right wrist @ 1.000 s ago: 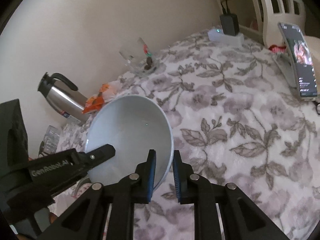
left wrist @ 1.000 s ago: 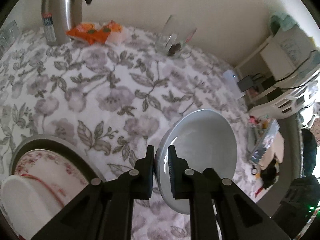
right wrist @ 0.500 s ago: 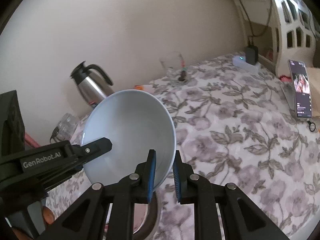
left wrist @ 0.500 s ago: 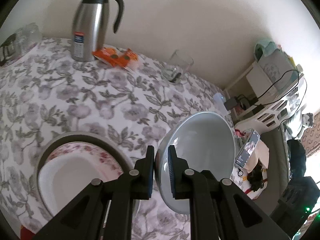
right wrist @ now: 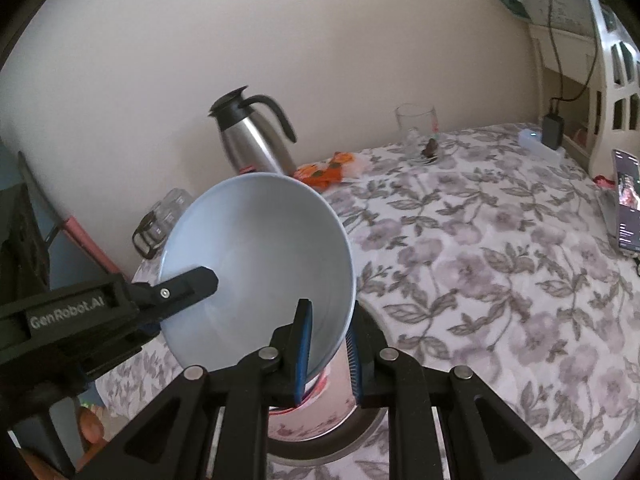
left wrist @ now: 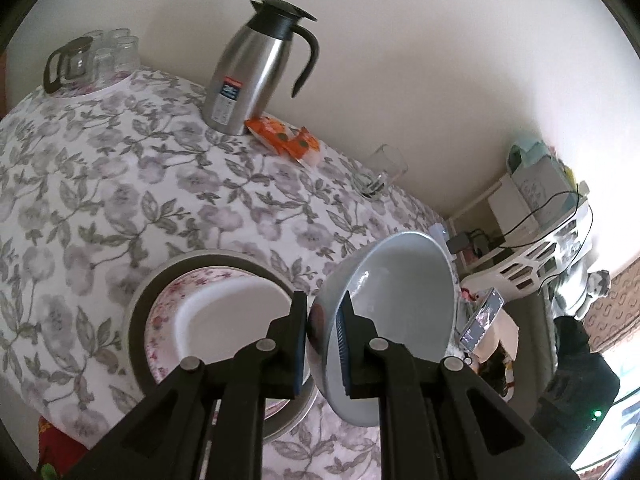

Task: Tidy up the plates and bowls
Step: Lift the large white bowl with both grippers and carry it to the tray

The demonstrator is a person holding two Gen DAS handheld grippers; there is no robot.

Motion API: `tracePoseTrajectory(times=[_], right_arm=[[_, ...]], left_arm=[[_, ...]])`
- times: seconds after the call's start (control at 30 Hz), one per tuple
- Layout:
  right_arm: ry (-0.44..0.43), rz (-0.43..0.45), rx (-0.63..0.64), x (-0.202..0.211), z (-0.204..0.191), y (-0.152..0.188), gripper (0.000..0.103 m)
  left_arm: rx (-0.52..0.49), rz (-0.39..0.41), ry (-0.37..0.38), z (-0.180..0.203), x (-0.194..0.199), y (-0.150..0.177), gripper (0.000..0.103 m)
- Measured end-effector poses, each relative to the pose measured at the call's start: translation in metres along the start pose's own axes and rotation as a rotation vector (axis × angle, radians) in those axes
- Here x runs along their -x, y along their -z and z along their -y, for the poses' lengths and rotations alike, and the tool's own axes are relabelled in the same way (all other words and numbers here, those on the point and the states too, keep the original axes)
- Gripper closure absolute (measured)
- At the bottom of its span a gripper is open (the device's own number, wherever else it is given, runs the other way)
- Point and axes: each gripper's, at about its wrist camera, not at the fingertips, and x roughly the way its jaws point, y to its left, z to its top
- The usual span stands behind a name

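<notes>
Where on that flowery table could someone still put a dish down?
The widest bare stretch of tablecloth lies between the plate stack, the glass and the phone. It is crowded along the wall, around the steel jug, orange packets and jars.

Left gripper (left wrist: 323, 344): angled downward, jaws clamped on a bowl rim, one finger inside the wall, one outside. Right gripper (right wrist: 329, 354): angled downward, jaws clamped on the opposite rim the same way. In the right wrist view the left gripper enters from the left edge, with part of a hand (right wrist: 90, 426) beneath it.
</notes>
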Motion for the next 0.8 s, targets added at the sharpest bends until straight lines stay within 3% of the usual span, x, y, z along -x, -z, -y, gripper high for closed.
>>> tracePoseTrajectory(times=[0.23, 0.5, 0.8], right_arm=[[-0.023, -0.030, 0.030, -0.009, -0.021, 0.010, 0.085], [-0.018, -0.076, 0.078, -0.025, -0.039, 0.018, 0.085], [-0.003, -0.128, 0.086, -0.039, -0.041, 0.026, 0.085]], left_arm=[[-0.005, 0.048, -0.019, -0.017, 0.020, 0.002, 0.090], [0.057, 0.021, -0.038, -0.052, 0.015, 0.009, 0.090], [0.078, -0.002, -0.049, -0.064, 0.005, 0.014, 0.089]])
